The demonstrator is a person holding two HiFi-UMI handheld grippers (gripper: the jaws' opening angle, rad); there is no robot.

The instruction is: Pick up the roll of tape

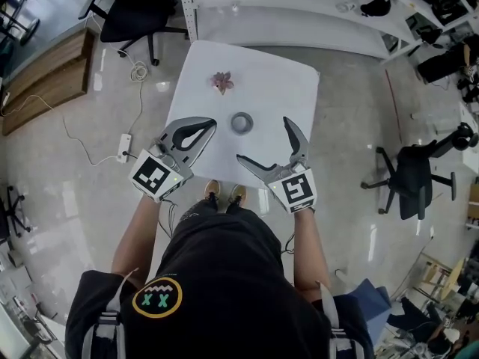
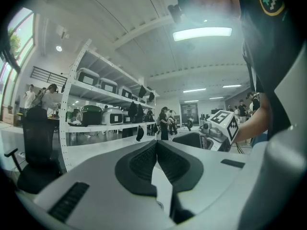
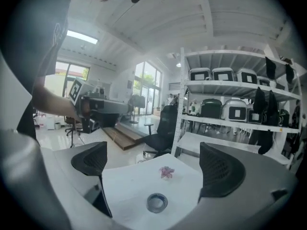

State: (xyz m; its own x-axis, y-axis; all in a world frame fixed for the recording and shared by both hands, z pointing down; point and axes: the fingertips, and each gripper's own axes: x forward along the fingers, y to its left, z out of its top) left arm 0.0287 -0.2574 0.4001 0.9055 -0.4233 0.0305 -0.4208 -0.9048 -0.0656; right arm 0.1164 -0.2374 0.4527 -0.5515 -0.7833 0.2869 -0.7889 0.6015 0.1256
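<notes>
We hold the right gripper [image 1: 263, 138] spread wide and empty just beside the roll of tape [image 1: 241, 123], which lies flat near the middle of the white table [image 1: 288, 73]. We judge the jaws are set this far apart so they can straddle the ring. The left gripper [image 1: 210, 126] is pressed together on nothing at the tape's other side, probably so as not to crowd the grasp. The right gripper view shows the tape low between its pads, an alignment the head view cannot confirm, while the left gripper view shows shelving and no tape. A small pink thing [image 1: 222, 81], maybe a flower, lies farther back
</notes>
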